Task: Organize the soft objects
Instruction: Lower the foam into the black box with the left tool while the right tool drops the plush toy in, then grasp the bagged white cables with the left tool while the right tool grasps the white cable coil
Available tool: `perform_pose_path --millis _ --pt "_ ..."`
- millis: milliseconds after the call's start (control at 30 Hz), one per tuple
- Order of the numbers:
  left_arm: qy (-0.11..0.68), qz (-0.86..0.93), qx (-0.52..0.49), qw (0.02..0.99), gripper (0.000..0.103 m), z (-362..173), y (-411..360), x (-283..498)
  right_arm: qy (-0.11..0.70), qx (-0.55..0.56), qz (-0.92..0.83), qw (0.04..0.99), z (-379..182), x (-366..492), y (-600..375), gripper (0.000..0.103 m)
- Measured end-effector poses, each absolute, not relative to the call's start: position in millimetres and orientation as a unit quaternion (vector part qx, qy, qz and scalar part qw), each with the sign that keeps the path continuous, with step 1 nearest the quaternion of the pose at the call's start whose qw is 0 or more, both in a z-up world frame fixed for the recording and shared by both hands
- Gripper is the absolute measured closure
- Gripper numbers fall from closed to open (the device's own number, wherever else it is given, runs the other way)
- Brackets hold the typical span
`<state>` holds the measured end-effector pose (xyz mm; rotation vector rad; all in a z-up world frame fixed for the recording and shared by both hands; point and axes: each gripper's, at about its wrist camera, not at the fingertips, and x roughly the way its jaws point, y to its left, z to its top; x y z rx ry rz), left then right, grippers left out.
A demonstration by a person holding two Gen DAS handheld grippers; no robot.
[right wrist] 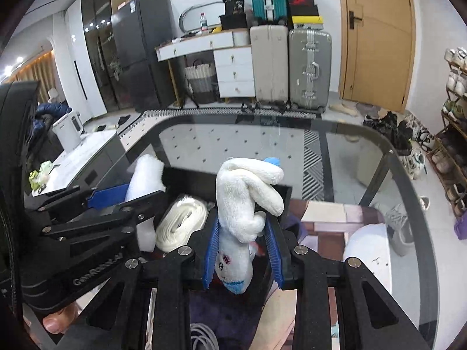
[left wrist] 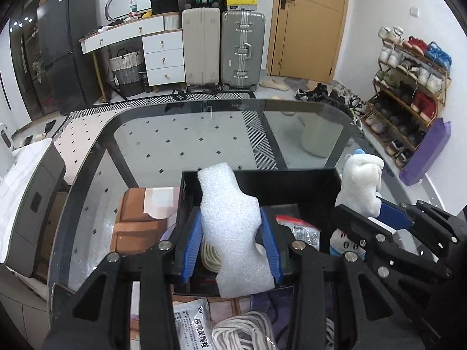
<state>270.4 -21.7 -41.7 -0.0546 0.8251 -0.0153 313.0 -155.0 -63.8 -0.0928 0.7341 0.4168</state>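
the left gripper [left wrist: 232, 245] is clamped on a white foam piece [left wrist: 233, 227] standing between its blue pads over the black box [left wrist: 262, 180] on the glass table [left wrist: 175, 145]. the right gripper [right wrist: 243, 250] pinches a white plush toy [right wrist: 245, 204] above that box, beside a folded white strap [right wrist: 181, 224]. "genrobot.ai" is printed on the left gripper's body, and a packet [left wrist: 189, 323] below carries writing too small to read.

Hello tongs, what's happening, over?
Left tongs shut on foam sheet. Right tongs shut on plush toy. Both over black bin. Nothing blocking.
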Motion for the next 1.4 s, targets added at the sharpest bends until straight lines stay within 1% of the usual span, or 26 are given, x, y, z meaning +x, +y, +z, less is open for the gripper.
perform_pose_path --millis 233,267,300,400,533,600,667,700,733,767,833,867,1033,1200,1400 --pt "0.419 -0.002 -0.032 0.907 0.064 -51.6 -20.2 272.0 0.379 -0.058 0.209 0.9 -79.9 311.2 -154.1 0.072" --pt "0.421 0.0 -0.031 0.907 0.062 -53.4 -20.0 271.9 0.383 -0.058 0.209 0.898 -82.8 311.9 -154.2 0.072" --pt "0.423 -0.002 -0.033 0.905 0.052 -55.8 -19.6 271.3 0.385 -0.059 0.213 0.896 -83.6 310.4 -153.9 0.072" --pt "0.419 0.0 -0.025 0.908 0.043 -56.7 -20.9 268.6 0.384 -0.064 0.212 0.896 -85.8 309.3 -156.0 0.07" --pt "0.41 -0.008 -0.033 0.911 0.039 -53.2 -17.0 264.9 0.383 -0.054 0.222 0.895 -82.6 305.8 -159.6 0.065" --pt "0.419 -0.019 -0.04 0.907 0.038 -51.6 -14.2 264.7 0.384 -0.051 0.228 0.893 -79.9 301.8 -160.6 0.062" --pt "0.426 -0.029 -0.051 0.903 0.036 -48.8 -11.2 262.8 0.383 -0.042 0.236 0.892 -76.0 298.3 -162.9 0.057" --pt "0.424 -0.033 -0.055 0.903 0.034 -46.7 -9.6 261.1 0.384 -0.035 0.238 0.892 -74.2 297.4 -164.8 0.056" --pt "0.423 -0.031 -0.057 0.904 0.03 -44.9 -7.6 260.7 0.383 -0.029 0.235 0.893 -72.5 297.4 -166.4 0.05" --pt "0.419 -0.022 -0.057 0.906 0.026 -41.7 -5.6 258.6 0.38 -0.024 0.227 0.896 -70.8 296.9 -169.5 0.039" --pt "0.414 -0.026 -0.057 0.908 0.026 -36.8 -5.4 257.1 0.371 -0.012 0.225 0.901 -64.9 294.3 -173.7 0.028" --pt "0.411 -0.031 -0.059 0.909 0.026 -33.7 -4.1 255.0 0.367 -0.006 0.229 0.901 -62.5 293.6 -175.8 0.026" --pt "0.406 -0.034 -0.066 0.911 0.026 -24.2 -1.0 242.6 0.363 -0.004 0.238 0.901 -50.7 284.5 -176.2 0.026" --pt "0.408 -0.038 -0.048 0.911 0.026 -17.3 0.6 221.0 0.384 -0.015 0.244 0.89 -46.1 266.9 -181.8 0.026" --pt "0.435 -0.046 -0.049 0.898 0.026 -30.2 3.8 201.1 0.403 -0.057 0.252 0.878 -51.8 237.0 -187.4 0.026"
